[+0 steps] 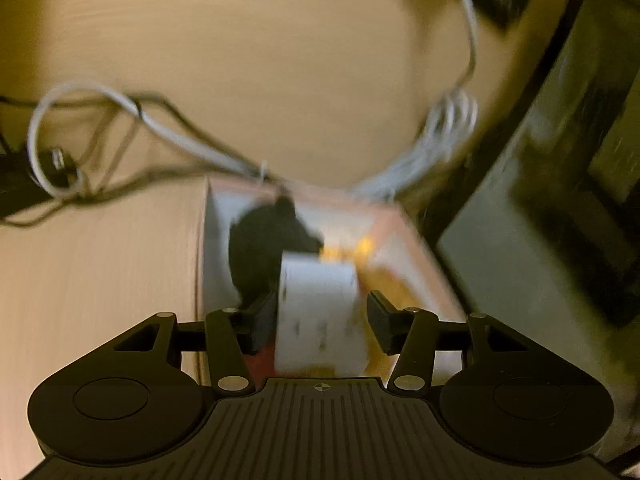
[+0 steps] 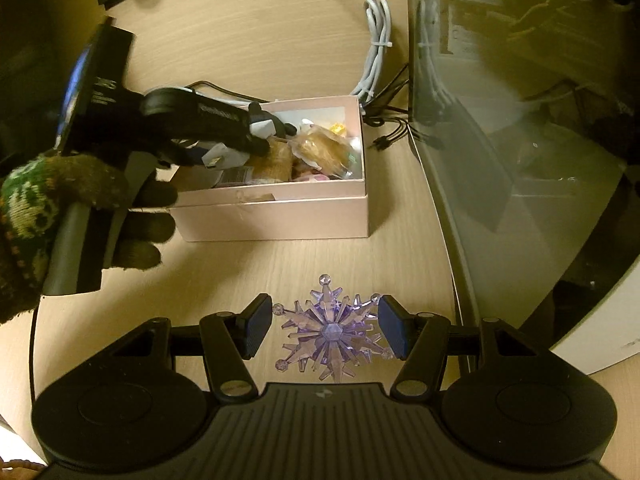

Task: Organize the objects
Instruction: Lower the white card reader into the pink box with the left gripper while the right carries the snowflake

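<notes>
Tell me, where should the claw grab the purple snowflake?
Grab the snowflake across its two side edges, coming from above. It lies flat on the table, spiky arms pointing all round, and the right claw already sits with one pad on either side.

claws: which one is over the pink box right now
The left claw, carrying a small white box between its fingers above the open pink box. The right claw sits short of the box, around a purple snowflake ornament.
</notes>
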Demonstrator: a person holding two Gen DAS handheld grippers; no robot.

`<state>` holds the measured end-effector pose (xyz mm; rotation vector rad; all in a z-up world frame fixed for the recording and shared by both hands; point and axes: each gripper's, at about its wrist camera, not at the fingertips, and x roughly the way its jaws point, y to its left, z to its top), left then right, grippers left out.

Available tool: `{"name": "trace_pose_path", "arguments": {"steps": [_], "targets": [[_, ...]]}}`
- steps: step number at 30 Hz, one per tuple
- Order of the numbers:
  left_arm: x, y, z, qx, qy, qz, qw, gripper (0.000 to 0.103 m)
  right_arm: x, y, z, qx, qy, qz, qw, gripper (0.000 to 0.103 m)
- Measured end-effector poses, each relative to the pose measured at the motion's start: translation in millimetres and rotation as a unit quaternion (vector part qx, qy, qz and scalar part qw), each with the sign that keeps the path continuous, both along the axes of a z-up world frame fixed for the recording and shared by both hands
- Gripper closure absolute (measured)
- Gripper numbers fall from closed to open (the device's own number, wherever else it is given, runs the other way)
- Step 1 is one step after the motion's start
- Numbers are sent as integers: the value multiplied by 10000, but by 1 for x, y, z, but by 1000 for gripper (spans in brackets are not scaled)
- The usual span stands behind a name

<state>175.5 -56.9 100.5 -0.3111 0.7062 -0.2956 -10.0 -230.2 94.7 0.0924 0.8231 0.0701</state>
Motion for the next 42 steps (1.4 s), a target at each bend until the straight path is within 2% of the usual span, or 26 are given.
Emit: {"name": "trace_pose_path", "arguments": {"steps": [4, 7, 10, 16, 19, 21, 23, 28, 32, 36, 42], "targets": [[-13, 30, 17, -449, -212, 347, 9982, 49, 5, 1, -1, -44, 2, 22, 10000, 45], [-22, 54, 18, -601, -74, 587, 9964, 49, 11, 4, 8, -53, -170, 86, 9998, 45], [-32, 70, 14, -520, 189, 740, 9957, 49, 28, 12, 25, -101, -494, 209, 9985, 45], [-61, 94, -4, -483, 649, 880, 9928, 49, 97, 39, 64, -435, -1279, 305, 9904, 44], [-73, 100, -10, -492, 800, 888, 9916, 49, 141, 49, 73, -570, -1510, 306, 9864, 44], [-77, 101, -11, -484, 839, 865, 9915, 49, 166, 48, 73, -568, -1459, 221, 9874, 36], [-77, 102, -10, -510, 827, 840, 9917, 49, 172, 42, 72, -452, -1419, 80, 9888, 35], [-70, 97, -3, -542, 700, 706, 9936, 49, 124, 8, 53, 262, -1237, -63, 9919, 35], [-56, 83, 2, -434, 642, 522, 9956, 49, 88, 4, 18, -158, -821, -94, 9965, 35], [-39, 65, 2, -148, 669, 294, 9972, 49, 77, 8, -16, -533, -354, -131, 9979, 39], [-17, 50, -12, 455, 908, 371, 9941, 46, 85, 13, -35, -986, -249, -231, 9945, 41]]}}
